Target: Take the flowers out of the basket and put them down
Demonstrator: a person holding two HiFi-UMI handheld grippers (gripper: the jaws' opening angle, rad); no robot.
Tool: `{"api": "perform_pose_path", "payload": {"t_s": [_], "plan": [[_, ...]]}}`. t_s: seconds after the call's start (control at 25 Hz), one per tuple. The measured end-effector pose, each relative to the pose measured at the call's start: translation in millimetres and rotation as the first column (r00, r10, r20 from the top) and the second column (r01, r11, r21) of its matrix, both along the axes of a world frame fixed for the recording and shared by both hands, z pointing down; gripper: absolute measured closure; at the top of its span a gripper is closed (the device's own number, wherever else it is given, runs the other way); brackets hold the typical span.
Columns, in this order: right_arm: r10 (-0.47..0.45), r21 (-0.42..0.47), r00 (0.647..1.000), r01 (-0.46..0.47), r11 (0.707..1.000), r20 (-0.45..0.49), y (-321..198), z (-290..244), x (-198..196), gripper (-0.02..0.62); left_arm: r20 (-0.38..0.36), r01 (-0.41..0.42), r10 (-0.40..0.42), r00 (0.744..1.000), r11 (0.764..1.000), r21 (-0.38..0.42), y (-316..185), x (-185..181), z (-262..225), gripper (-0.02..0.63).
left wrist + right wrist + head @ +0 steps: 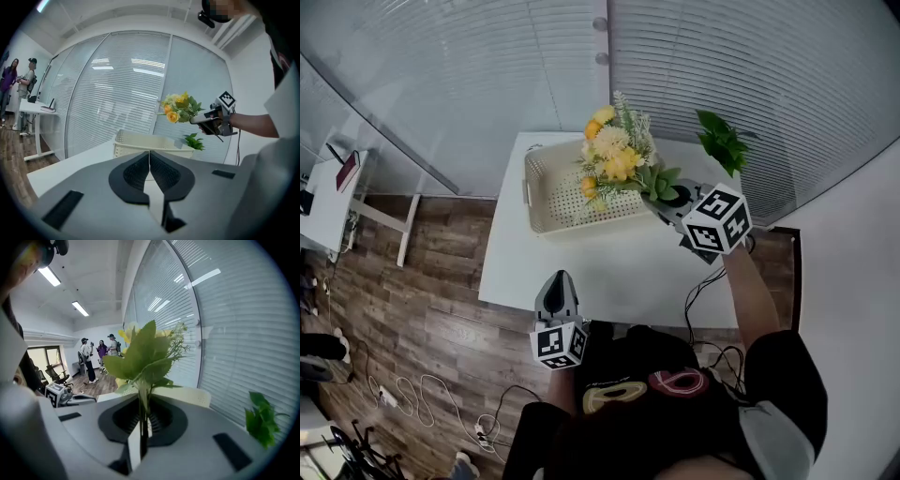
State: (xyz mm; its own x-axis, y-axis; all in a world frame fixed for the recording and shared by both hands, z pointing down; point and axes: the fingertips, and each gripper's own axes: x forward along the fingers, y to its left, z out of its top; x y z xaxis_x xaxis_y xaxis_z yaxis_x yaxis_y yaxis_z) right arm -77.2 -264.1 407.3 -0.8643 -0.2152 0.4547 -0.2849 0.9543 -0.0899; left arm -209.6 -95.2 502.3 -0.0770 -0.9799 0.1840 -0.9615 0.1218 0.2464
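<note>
Flowers [614,155], a small bunch of yellow and orange blooms with green leaves, hang in the air above the right end of the basket [546,202]. The left gripper view shows them well clear of its rim. The right hand-held gripper [675,202] holds them: in its own view the jaws stand narrow, pinched on the thin green stems, with the leaves fanning up in front of the lens. The left hand-held gripper [558,278] has its pads together with nothing between them. It hovers over the near edge of the white desk [609,272], pointing toward the basket.

By my reading the taking-out is done and the putting-down is the step in hand. The next move calls for carrying the bunch sideways, away from the basket, to a bare stretch of desk. It should then come down until the stems or leaves rest on the surface, and only then should the jaws part. Open desk lies between the basket and the person, which looks the easier spot. The far right corner is taken by a small green plant [722,141].

Several things are hard to make out. The lower ends of the stems are lost inside the right jaws, so I cannot say how much of them is gripped. In the head view the blooms cover part of the basket's floor; what shows of it looks empty, but I cannot tell for the covered part. The right gripper view hides most of the blossoms behind leaves, and the marker cube and forearm cover the desk's right edge.
</note>
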Motion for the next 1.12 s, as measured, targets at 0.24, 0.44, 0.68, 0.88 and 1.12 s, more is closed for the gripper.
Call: {"api": "perform_pose_path", "payload": {"t_s": [0.24,0.44,0.68,0.88,1.12], "plan": [[0.135,-0.014,0.99,-0.135,0.991,0.037,-8.4,3.4,53.3,0.565,-0.003,-0.048,0.048,0.999,0.999,0.013,-18.0,30.6,-0.1,0.588],[0.238,-0.017,0.97,-0.238,0.971,0.05,-13.7,6.4,92.5,0.566,-0.001,-0.097,0.097,0.995,0.995,0.019,-36.8,51.2,-1.5,0.588],[0.366,-0.086,0.928,-0.36,0.929,0.074,-14.5,24.5,139.0,0.566,-0.003,-0.157,0.158,0.988,0.987,0.022,-53.6,78.3,-1.6,0.588],[0.457,-0.145,0.887,-0.444,0.884,0.074,-6.7,43.7,172.2,0.566,-0.003,-0.206,0.206,0.979,0.978,0.017,-59.6,99.5,-0.4,0.588],[0.537,-0.205,0.843,-0.518,0.83,0.043,0.2,74.3,199.1,0.566,-0.002,-0.232,0.232,0.973,0.973,0.009,-59.5,115.3,2.8,0.588]]}}
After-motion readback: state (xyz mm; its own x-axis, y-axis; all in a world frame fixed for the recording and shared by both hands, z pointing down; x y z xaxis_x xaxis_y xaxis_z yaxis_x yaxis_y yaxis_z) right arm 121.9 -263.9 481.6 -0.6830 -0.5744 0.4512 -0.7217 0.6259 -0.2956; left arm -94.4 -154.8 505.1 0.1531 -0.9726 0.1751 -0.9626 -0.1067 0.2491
